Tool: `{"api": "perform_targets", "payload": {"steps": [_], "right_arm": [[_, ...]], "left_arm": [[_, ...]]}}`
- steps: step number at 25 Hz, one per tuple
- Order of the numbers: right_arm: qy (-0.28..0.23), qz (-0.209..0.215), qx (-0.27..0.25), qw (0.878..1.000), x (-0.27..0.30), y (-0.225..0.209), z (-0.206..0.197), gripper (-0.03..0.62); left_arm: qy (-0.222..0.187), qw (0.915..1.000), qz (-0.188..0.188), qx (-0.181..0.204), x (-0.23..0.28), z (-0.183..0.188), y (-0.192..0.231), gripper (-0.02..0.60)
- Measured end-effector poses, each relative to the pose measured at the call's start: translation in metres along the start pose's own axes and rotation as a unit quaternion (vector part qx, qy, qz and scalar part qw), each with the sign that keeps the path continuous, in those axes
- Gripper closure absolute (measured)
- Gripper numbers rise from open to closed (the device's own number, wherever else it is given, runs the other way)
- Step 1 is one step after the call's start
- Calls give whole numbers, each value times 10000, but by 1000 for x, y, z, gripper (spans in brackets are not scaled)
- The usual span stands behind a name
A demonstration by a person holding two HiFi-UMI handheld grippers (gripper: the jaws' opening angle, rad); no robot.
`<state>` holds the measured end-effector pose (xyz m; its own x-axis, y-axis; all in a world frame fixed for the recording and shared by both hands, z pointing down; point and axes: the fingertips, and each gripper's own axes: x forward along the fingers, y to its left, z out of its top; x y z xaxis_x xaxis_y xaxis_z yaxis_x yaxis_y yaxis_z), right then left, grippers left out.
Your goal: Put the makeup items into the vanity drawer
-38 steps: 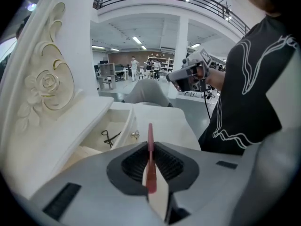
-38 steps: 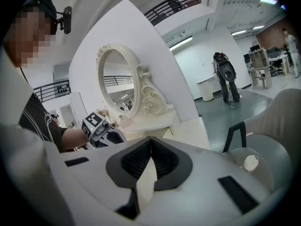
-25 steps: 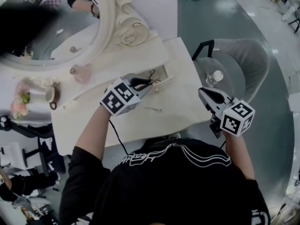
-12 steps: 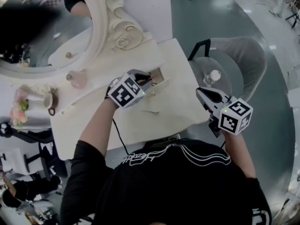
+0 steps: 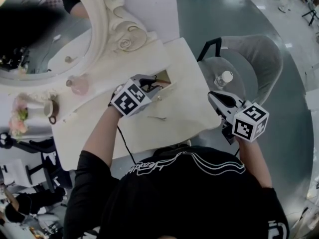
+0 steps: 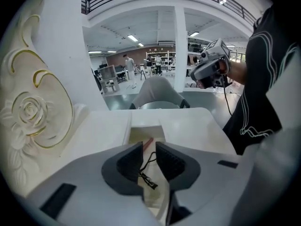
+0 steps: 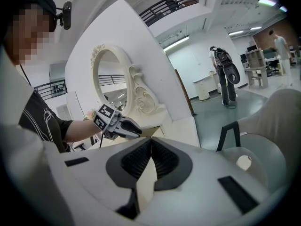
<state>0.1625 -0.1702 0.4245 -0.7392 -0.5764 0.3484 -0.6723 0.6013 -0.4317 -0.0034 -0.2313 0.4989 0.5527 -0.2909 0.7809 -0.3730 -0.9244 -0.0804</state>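
the left tongs (image 5: pixel 158 87) hang right over the open drawer (image 5: pixel 168 79) in the worktop (image 5: pixel 192 108). their jaws are opening, with a narrow gap between the pads. a thin black tool (image 6: pixel 148 181) dangles in that gap, its lower end down toward the inside of the drawer, and the gap looks wider than the wire. a pink stick (image 6: pixel 148 142) lies inside the drawer, beyond the jaws. a small thin pin (image 5: pixel 159 117) lies on the worktop just on the person's side of the drawer. the right tongs (image 5: pixel 213 97) are held well to the right of the drawer, off the worktop's edge, jaws pressed together with nothing between them. a grey chair (image 5: pixel 259 59) stands further right of the drawer, with a small white round thing (image 5: pixel 225 77) on its seat.
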Motion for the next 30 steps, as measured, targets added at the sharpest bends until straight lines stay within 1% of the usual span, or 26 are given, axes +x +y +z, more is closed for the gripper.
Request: {"api": "perform_targets", "payload": {"steps": [3, 6, 8, 11, 15, 18, 20, 30], "right_arm": [[24, 9, -6, 10000, 1, 1, -2, 568], [72, -5, 3, 10000, 1, 1, -6, 568], [85, 20, 5, 10000, 2, 3, -7, 568], [97, 77, -6, 9999, 5, 7, -8, 568], [123, 108, -7, 9999, 5, 11, -12, 568], [151, 127, -9, 9998, 5, 14, -15, 568], [173, 142, -20, 9997, 6, 16, -16, 568], [219, 91, -9, 9997, 0, 21, -27, 568]], "left_arm": [[-110, 9999, 8, -38, -6, 1, -2, 471], [-270, 9996, 32, 4, -13, 4, -6, 402], [-386, 9992, 49, 39, -19, 7, -10, 376], [-560, 9983, -73, 115, -30, 11, -24, 371], [-615, 9960, -383, 527, -41, 14, -58, 371], [-545, 9938, -763, 604, -44, 8, -83, 371], [-462, 9926, -923, 640, -42, 0, -95, 371], [-32, 9896, -1266, 680, -20, -45, -126, 371]]}}
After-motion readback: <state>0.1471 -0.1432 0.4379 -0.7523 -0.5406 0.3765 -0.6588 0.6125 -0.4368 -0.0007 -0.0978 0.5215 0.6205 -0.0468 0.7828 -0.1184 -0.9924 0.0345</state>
